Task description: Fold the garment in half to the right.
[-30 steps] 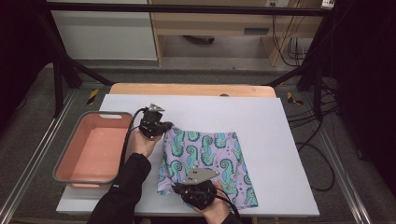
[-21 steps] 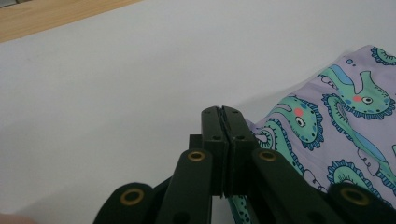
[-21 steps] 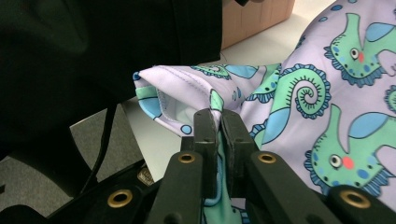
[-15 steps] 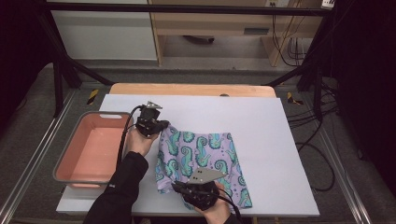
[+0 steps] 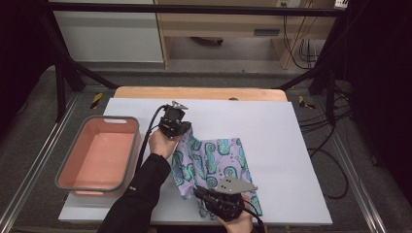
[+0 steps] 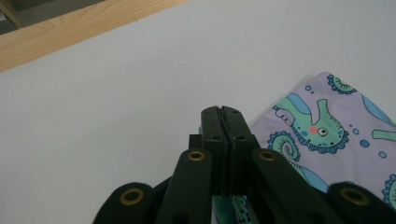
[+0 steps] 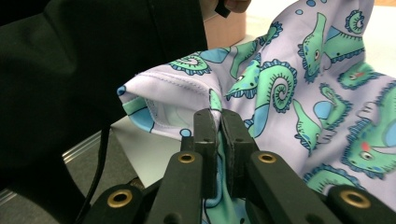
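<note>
On white table [image 5: 291, 145]: both hand-held grippers [image 5: 176, 127] [image 5: 206, 196] clamped on seahorse-print cloth [image 5: 214, 160]; no writing legible.

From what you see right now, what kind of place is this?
Probably a lab recording station: a white table inside a black metal frame, loose cables on the floor, and a lilac seahorse-print cloth laid out.
</note>
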A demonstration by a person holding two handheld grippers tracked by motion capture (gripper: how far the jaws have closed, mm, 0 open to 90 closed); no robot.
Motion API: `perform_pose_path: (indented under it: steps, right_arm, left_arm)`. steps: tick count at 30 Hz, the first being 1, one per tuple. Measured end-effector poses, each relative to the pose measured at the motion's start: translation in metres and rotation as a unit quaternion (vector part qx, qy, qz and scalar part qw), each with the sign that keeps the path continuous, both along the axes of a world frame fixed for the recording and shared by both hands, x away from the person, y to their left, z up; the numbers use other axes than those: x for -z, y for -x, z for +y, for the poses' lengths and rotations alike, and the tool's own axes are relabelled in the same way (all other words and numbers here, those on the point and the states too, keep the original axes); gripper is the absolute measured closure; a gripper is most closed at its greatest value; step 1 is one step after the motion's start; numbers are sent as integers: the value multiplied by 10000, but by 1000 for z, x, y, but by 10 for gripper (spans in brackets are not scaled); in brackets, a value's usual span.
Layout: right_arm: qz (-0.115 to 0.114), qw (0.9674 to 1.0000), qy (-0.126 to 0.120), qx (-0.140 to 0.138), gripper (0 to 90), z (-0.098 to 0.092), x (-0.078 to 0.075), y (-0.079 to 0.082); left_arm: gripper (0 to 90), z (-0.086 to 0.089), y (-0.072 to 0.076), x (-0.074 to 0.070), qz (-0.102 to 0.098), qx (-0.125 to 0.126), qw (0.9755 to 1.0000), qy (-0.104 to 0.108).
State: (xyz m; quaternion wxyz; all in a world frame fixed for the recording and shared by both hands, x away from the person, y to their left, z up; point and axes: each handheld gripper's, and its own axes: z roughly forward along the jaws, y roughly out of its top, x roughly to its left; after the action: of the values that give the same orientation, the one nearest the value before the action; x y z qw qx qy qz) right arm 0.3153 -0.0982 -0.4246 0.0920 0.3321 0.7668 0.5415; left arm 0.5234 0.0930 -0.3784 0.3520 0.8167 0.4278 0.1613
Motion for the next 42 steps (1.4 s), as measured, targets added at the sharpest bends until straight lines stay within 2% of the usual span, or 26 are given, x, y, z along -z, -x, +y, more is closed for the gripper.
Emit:
perform_pose_path:
  steps: [6, 12, 16, 22, 34, 38, 42]
  right_arm:
    - [-24, 9999, -52, 157, 864, -10, 0, 3]
    - [25, 9996, -49, 268, 864, -19, 3, 4]
    - [30, 9994, -28, 353, 863, -26, 5, 4]
    - [14, 9989, 45, 457, 862, -35, 7, 5]
    - [95, 9976, 195, 658, 859, -53, 14, 5]
    - [118, 9971, 247, 713, 856, -58, 16, 6]
    - [186, 9964, 289, 771, 855, -61, 20, 7]
  left_arm:
    - [887, -20, -3, 0, -24, 77, 10000, 18]
    - [887, -35, -6, 3, -53, 96, 9999, -8]
    - [887, -40, -6, 4, -117, 103, 9999, 69]
    - [887, -52, -10, 10, -129, 79, 9997, 188]
    - [886, -75, -15, 25, -192, 46, 9997, 125]
    - [887, -83, -17, 29, -118, 76, 9997, 182]
    - [886, -94, -17, 36, -94, 143, 9998, 112]
